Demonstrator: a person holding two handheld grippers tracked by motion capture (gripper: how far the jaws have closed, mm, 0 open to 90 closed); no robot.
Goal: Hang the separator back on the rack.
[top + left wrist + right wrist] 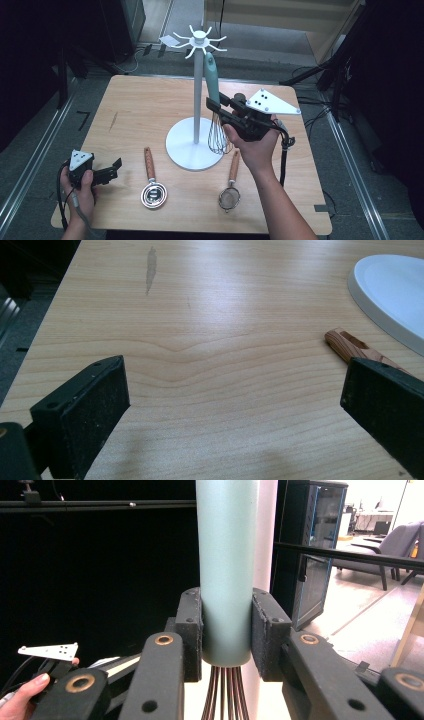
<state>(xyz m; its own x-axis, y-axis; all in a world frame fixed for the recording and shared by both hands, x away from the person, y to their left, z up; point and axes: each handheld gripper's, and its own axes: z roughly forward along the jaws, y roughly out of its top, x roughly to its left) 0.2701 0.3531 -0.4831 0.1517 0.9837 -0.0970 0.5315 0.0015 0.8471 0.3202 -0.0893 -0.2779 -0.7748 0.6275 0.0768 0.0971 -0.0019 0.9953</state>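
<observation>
- The right gripper [216, 106] clamps the teal-handled wire whisk [226, 570] upright beside the white hook-topped stand [198, 75], apparently for hanging.
- The left gripper [116, 168] rests open, empty, on the pale wooden table [210, 340].

The right claw [226, 630] clamps the whisk's teal handle [226, 570] upright, its copper wires [225, 692] hanging below, white pole [265, 540] just behind.

Light wooden table [130, 105] being seen from above, white round base of a hook stand [192, 145] being borne near its middle, a wooden-handled measuring cup [152, 187] and a wooden-handled strainer [230, 192] being laid flat along its near edge.
</observation>
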